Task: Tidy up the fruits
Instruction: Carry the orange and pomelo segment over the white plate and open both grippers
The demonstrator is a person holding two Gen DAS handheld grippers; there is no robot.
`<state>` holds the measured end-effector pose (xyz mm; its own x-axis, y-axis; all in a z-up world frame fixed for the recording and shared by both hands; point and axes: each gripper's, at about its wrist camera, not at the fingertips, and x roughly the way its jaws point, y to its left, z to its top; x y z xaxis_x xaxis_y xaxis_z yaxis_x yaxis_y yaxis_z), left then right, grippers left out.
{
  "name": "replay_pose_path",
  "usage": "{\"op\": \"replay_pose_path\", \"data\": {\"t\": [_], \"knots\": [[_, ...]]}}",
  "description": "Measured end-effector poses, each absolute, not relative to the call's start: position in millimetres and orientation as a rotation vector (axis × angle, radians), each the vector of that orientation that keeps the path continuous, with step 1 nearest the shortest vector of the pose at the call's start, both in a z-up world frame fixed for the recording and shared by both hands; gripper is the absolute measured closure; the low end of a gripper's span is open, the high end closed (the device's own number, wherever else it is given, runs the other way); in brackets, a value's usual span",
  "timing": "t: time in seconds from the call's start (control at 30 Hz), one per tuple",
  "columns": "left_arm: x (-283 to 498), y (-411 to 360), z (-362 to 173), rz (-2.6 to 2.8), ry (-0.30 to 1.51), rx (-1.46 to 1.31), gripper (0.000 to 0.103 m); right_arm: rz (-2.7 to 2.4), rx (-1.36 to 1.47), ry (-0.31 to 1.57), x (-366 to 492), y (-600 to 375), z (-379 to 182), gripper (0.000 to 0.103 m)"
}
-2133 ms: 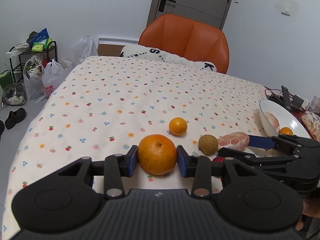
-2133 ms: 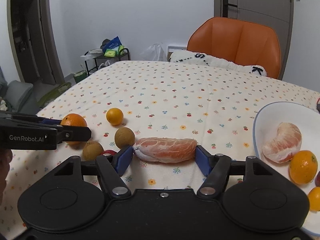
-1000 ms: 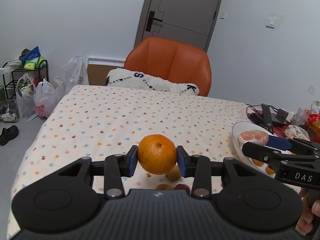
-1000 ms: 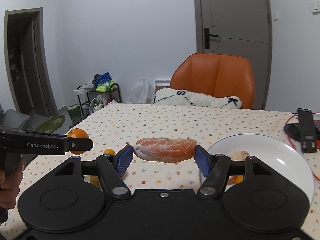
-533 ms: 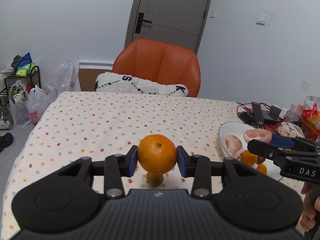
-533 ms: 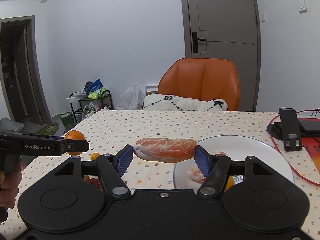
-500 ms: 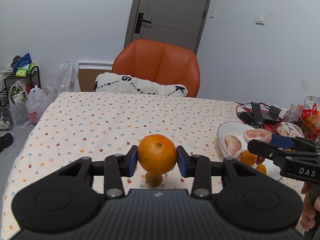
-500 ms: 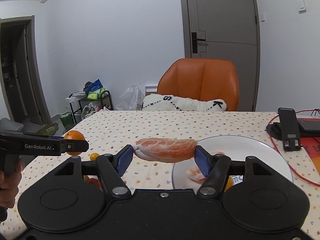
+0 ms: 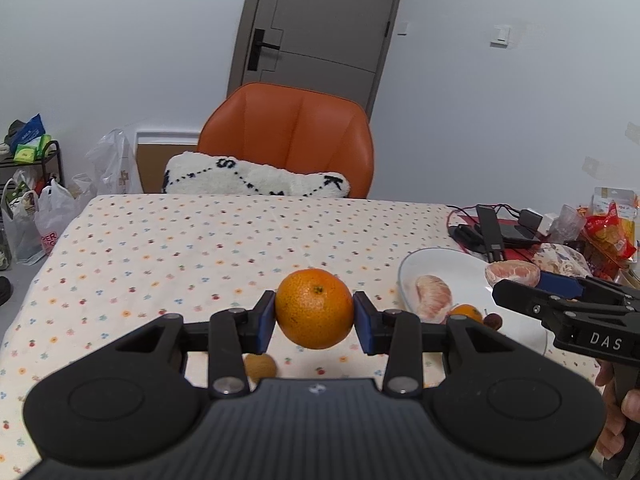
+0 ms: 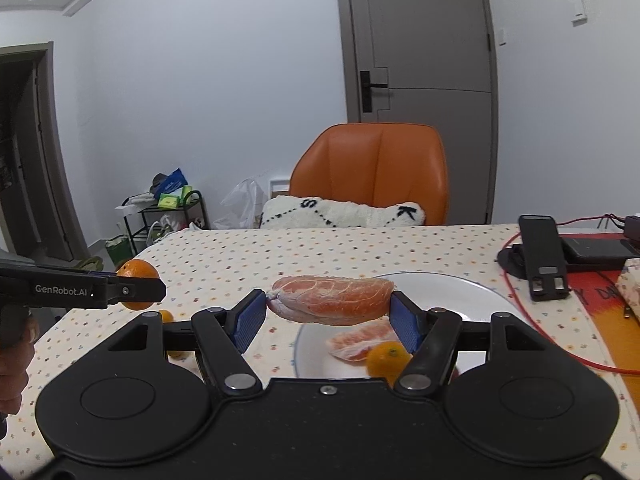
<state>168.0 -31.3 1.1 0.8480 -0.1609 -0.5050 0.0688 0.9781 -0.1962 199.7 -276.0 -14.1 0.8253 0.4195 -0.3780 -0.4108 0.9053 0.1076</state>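
Note:
My left gripper [image 9: 314,316] is shut on a large orange [image 9: 314,309] and holds it above the flowered tablecloth, left of the white plate [image 9: 472,272]. My right gripper [image 10: 329,312] is shut on a peeled pomelo segment [image 10: 330,300] and hovers over the near left rim of the white plate [image 10: 472,300]. On the plate lie another pomelo segment [image 10: 358,340], a small orange [image 10: 386,362] and a dark red fruit [image 9: 489,320]. A brown round fruit [image 9: 260,366] sits on the cloth under the left gripper. In the right wrist view the left gripper's orange [image 10: 136,278] shows at the left.
An orange chair [image 9: 288,136] with a white cushion [image 9: 256,178] stands at the table's far side. A phone stand, cables and a power bank [image 10: 592,248] lie right of the plate, with snack packets [image 9: 608,232] beyond. A small orange [image 10: 166,316] lies on the cloth.
Both grippers have lifted their fruit off the cloth and carried it to the right; the pomelo segment now hangs over the plate and the orange is nearer to it.

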Motion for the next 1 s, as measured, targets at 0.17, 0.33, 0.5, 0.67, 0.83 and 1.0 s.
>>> {"op": "replay_pose_path", "data": {"t": [0.17, 0.33, 0.5, 0.67, 0.83, 1.0], "knots": [[170.7, -46.5, 3.1, -0.153, 0.548, -0.168, 0.064, 0.416, 0.030, 0.404, 197.9, -289.2, -14.4, 0.039], [175.9, -62.5, 4.8, -0.183, 0.551, -0.161, 0.064, 0.385, 0.050, 0.408, 200.5, -308.1, -17.9, 0.039], [183.6, -83.0, 3.9, -0.215, 0.555, -0.150, 0.064, 0.356, 0.056, 0.416, 203.3, -323.0, -21.9, 0.039], [190.0, -105.7, 1.7, -0.257, 0.563, -0.129, 0.064, 0.336, 0.068, 0.421, 205.2, -334.6, -27.0, 0.039], [196.0, -125.6, 0.3, -0.294, 0.566, -0.116, 0.064, 0.321, 0.084, 0.427, 210.0, -345.9, -32.6, 0.039], [204.7, -140.4, -5.6, -0.316, 0.585, -0.107, 0.064, 0.317, 0.087, 0.431, 214.0, -351.8, -36.2, 0.039]]}}
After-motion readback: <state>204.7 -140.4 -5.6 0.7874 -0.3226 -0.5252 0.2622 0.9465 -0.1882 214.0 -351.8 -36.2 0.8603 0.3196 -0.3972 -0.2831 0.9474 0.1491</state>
